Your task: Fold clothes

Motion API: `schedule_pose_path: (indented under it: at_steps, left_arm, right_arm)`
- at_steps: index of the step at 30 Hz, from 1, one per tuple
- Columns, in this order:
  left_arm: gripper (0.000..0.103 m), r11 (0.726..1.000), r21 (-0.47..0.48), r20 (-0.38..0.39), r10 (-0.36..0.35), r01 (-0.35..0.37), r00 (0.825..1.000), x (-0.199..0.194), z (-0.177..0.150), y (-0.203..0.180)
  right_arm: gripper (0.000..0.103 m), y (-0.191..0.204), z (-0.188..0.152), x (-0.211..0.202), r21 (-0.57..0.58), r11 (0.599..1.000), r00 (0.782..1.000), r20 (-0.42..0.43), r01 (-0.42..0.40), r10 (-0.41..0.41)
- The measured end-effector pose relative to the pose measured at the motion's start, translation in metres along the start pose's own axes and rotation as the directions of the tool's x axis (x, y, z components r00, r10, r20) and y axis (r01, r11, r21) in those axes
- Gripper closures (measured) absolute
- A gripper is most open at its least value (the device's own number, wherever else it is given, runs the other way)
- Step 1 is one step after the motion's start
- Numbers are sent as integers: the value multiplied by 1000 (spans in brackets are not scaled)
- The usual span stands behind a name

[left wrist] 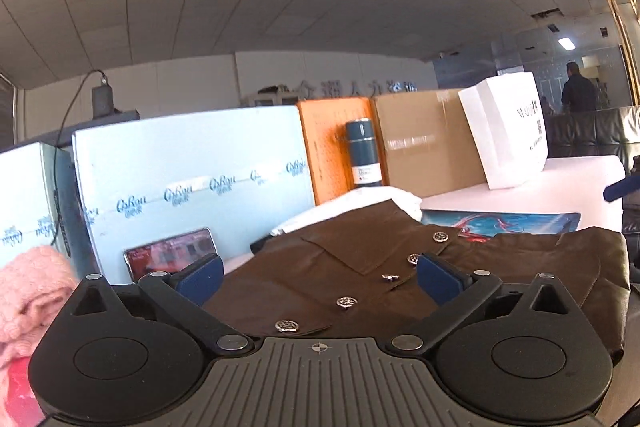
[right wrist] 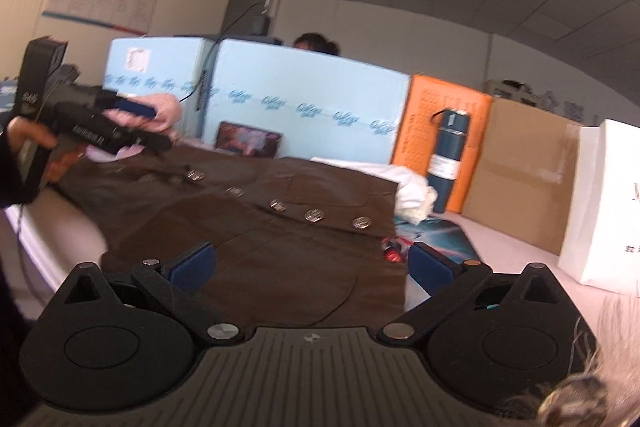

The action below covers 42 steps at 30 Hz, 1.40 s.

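Both grippers' blue padded fingers (left wrist: 200,277) spread wide, empty, above smooth brown metal-buttoned jacket (right wrist: 280,227).

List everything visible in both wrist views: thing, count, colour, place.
brown garment: one, brown with silver buttons, spread on the table
white cloth: one, white, behind the garment
pink knit: one, pink, left edge
foam boards: two, light blue, upright at the back
phone: one, screen lit, leaning on a board
flask: one, teal, by the orange panel
cardboard box: one, brown
paper bag: one, white
left claw: open, over the garment
right claw: open, over the garment
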<state>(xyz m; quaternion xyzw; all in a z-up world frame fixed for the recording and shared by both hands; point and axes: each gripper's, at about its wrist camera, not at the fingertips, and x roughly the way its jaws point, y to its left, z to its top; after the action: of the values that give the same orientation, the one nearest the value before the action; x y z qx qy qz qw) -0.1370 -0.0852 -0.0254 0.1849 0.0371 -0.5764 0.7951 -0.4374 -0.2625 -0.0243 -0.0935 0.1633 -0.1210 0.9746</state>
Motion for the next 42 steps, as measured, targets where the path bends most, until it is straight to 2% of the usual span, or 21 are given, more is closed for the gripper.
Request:
schedule_pose_path:
  at_steps: [3,5,8,13,18,19,24,27,29,34,37,42]
  left_arm:
    - [0,1000,1,52,18,-18,998,-17,-5,5]
    - [0,1000,1,87,30,-30,996,-28,-8,9]
    - [0,999,34,75,-45,43,996,-36,-14,3]
    - [0,973,106,13,-208,206,978,-35,-23,-18]
    - [0,941,144,-5,-310,307,951,-32,-28,-43]
    - [0,940,153,-9,-308,306,951,-29,-28,-48]
    - [0,957,222,-50,-180,186,982,-12,-28,-73]
    - [0,967,208,-31,-144,148,989,-8,-25,-75]
    - [0,977,194,-19,-92,94,996,-6,-22,-71]
    - [0,985,172,-20,-10,13,1000,-9,-23,-54]
    - [0,983,181,-37,50,-43,998,-13,-27,-46]
    - [0,971,198,-65,150,-134,987,-21,-33,-31]
  right_arm:
    - [0,20,-2,4,-104,990,991,-103,-96,85]
    - [0,35,-6,10,-183,974,981,-159,-137,108]
    - [0,53,-15,24,-275,950,975,-203,-150,95]
    - [0,63,-23,42,-349,935,989,-150,-62,10]
    - [0,63,-14,47,-317,947,997,-63,-53,35]
    - [0,61,-11,46,-301,953,999,-40,-47,36]
    - [0,50,1,45,-249,968,999,53,8,5]
    - [0,45,6,44,-231,973,996,91,25,-4]
    - [0,42,6,45,-226,974,996,86,21,-2]
    - [0,44,-3,50,-282,959,1000,4,10,-10]
    - [0,39,-10,55,-296,953,997,-17,66,-75]
    - [1,22,-8,53,-245,958,988,57,152,-142]
